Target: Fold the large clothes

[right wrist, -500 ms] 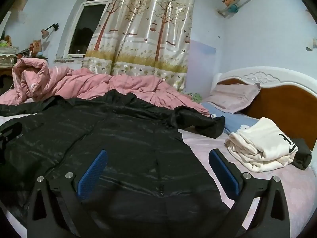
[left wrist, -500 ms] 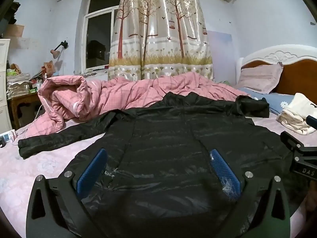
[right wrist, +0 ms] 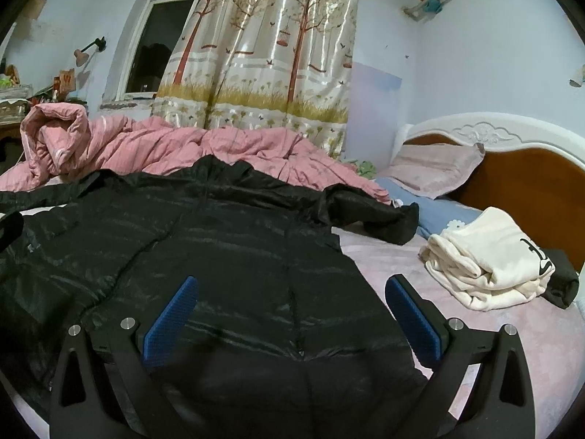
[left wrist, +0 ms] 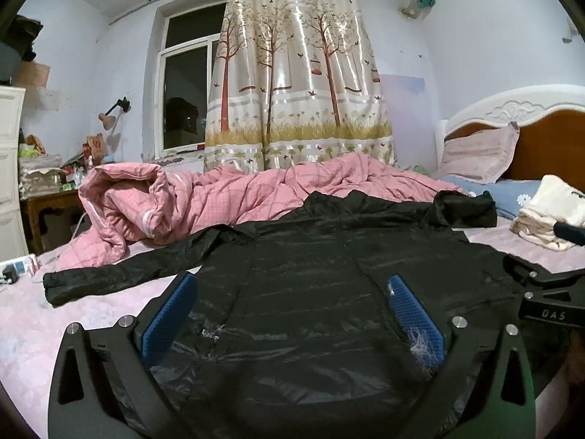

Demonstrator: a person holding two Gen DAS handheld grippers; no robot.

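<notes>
The bed (left wrist: pixel 22 311) carries the black jacket (left wrist: pixel 310 274), spread flat, sleeves out to both sides. My left tool (left wrist: pixel 292 314) and right tool (right wrist: pixel 292 311) hover over its hem, jaws apart, holding nothing. Folding not begun; next move likely needs a sleeve gripped.

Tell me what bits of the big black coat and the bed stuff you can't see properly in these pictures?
- Black coat: its bottom hem, both views, hidden behind the claw frames and cut off by the lower edge.
- Dark thing beside the cream clothes, right view: mostly hidden behind them.
- Small white label on the coat, left view: too small to read.
</notes>
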